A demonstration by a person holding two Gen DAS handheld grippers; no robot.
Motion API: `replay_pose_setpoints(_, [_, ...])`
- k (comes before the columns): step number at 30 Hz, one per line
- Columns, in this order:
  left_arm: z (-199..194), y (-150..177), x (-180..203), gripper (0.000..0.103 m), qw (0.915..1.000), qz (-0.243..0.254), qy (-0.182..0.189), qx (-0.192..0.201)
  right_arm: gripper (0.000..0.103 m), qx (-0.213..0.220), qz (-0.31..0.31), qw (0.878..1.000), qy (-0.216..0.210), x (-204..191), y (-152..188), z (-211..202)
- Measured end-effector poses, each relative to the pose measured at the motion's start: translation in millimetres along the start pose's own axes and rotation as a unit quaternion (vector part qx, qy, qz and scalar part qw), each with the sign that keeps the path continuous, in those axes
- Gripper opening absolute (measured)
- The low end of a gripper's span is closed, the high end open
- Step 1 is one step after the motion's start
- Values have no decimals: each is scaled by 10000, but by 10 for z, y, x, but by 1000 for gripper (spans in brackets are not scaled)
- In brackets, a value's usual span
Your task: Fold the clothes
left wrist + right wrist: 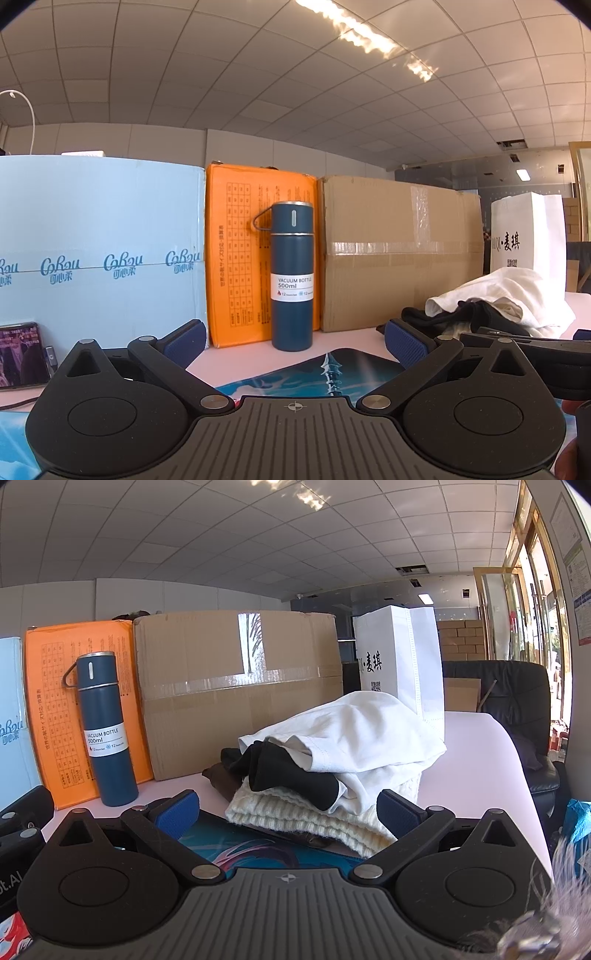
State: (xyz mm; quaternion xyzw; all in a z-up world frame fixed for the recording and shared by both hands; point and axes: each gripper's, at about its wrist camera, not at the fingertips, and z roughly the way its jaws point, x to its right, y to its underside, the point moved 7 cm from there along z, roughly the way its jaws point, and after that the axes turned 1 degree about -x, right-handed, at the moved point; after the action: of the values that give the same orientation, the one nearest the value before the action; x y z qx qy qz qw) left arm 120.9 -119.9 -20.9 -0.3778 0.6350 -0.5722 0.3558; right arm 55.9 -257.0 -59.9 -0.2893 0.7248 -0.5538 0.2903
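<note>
1. My left gripper (295, 343) stands with its jaws wide apart and nothing between them, low over the mat (347, 365) on the desk (354, 338), facing the flask (292, 275).
2. My right gripper (288, 810) is likewise spread and empty, its pads just short of the clothes (343, 753).
3. The clothes lie in one heap on the desk's right side, before the carton (236, 686) and the white bag (399, 657): a white shirt (369, 734) on top, a black piece (284, 771) under its hem, a cream knit (303, 816) at the bottom, something brown (221, 779) at the left edge.
4. Judgement: no folding has begun; the step in hand is to draw one garment out.
5. Recommended: take the white shirt first, since it lies uppermost. Pinch a single layer at the hem, not the black piece beneath.
6. Lift clear, then spread it flat on the mat, where there is room.
7. Risk: a deep bite drags the whole heap; the flask stands near enough to be knocked over.
</note>
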Motion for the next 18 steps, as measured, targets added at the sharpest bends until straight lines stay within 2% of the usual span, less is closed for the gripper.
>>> replay_pose_setpoints(18, [-6, -1, 2, 103, 10000, 23, 10, 7, 103, -8, 69, 10000, 40, 26, 1, -9])
